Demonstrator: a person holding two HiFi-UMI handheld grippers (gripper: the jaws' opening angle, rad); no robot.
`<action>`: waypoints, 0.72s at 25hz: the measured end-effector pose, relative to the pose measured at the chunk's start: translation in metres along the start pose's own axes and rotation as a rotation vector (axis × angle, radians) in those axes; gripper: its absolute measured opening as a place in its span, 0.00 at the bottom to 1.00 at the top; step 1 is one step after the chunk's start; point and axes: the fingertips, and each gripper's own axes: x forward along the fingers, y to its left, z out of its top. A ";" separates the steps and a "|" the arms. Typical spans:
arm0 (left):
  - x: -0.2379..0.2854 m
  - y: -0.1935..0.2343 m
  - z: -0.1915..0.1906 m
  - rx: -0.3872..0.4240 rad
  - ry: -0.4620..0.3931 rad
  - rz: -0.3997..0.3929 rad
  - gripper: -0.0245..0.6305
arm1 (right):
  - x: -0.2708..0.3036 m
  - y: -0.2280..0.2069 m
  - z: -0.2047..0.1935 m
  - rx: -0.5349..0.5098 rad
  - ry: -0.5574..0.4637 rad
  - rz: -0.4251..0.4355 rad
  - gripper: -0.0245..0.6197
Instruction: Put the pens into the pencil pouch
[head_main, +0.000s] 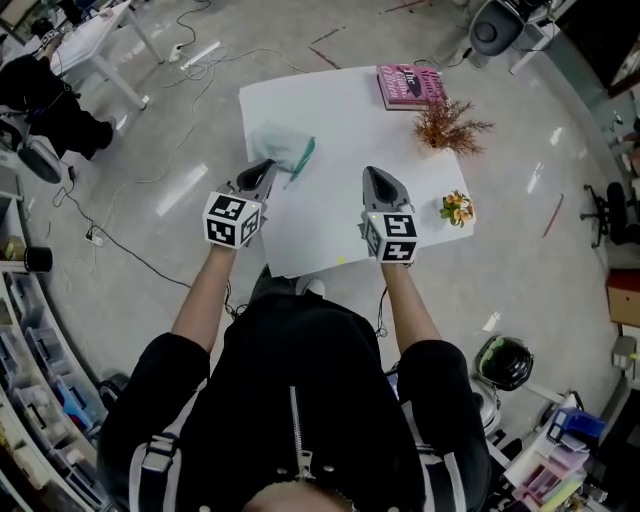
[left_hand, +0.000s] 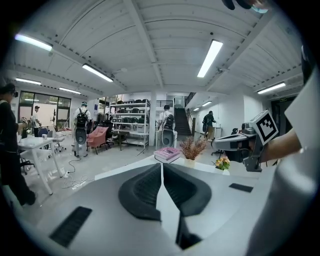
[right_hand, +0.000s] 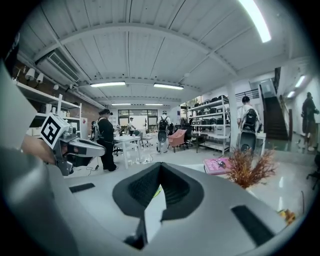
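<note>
A pale translucent pencil pouch (head_main: 276, 146) lies on the white table (head_main: 330, 120) at its left side. A green pen (head_main: 303, 158) rests at the pouch's right edge. My left gripper (head_main: 267, 166) hovers just in front of the pouch, with its jaws shut and nothing between them. My right gripper (head_main: 374, 173) is over the middle of the table, also shut and empty. In the left gripper view the jaws (left_hand: 162, 167) meet above the tabletop, and the right gripper (left_hand: 250, 142) shows at the right. The right gripper view shows its jaws (right_hand: 160, 169) touching, with the left gripper (right_hand: 70, 147) at the left.
A pink book (head_main: 410, 85) lies at the table's far right corner, with a dried reddish plant (head_main: 447, 125) next to it. A small flower ornament (head_main: 457, 208) sits at the right edge. Cables run over the floor to the left. Shelves and people stand far off.
</note>
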 end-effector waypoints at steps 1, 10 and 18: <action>-0.001 -0.001 -0.001 0.000 0.001 0.000 0.08 | -0.001 0.001 0.001 -0.001 0.000 -0.001 0.05; -0.001 -0.004 -0.009 -0.013 0.019 0.000 0.08 | -0.003 0.001 -0.009 0.010 0.016 0.004 0.05; 0.001 -0.003 -0.014 -0.015 0.027 -0.001 0.08 | -0.001 0.004 -0.015 0.014 0.015 0.012 0.05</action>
